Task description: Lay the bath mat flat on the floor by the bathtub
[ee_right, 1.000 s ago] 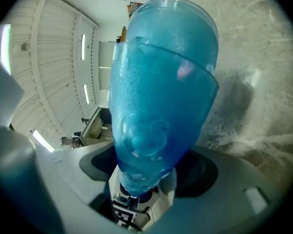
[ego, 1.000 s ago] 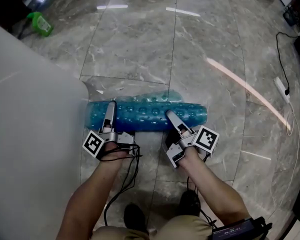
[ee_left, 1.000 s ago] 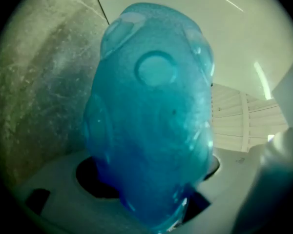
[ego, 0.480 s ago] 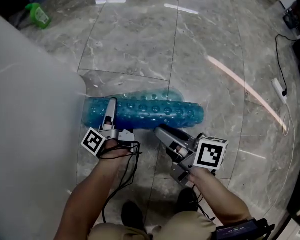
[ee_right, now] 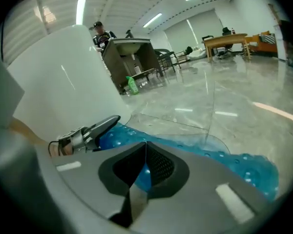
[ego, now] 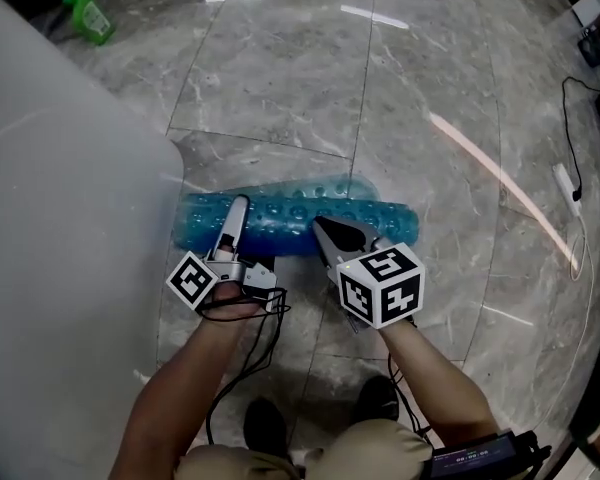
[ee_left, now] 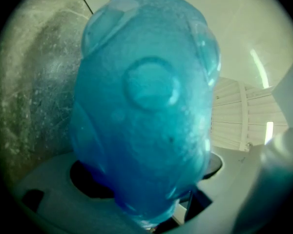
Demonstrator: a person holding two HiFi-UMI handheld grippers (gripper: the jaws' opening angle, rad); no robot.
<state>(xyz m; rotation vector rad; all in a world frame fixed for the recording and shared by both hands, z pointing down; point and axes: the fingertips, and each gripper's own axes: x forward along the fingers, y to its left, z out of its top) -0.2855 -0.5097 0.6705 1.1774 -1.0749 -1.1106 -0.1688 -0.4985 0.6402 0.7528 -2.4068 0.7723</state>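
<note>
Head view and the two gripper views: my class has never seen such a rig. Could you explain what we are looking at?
There is no robot here. A person holds a two-jaw hand tool in each hand. The head view looks down from a camera on the person's head. Each gripper view comes from a camera riding on that tool and looking along its jaws. On the marble floor, beside the white bathtub, lies a blue bath mat, rolled up and not yet flat. The left gripper has the roll between its jaws, which have just been opening; whether they pinch it is unclear. The right gripper is shut and empty, pointing at the roll.
</note>
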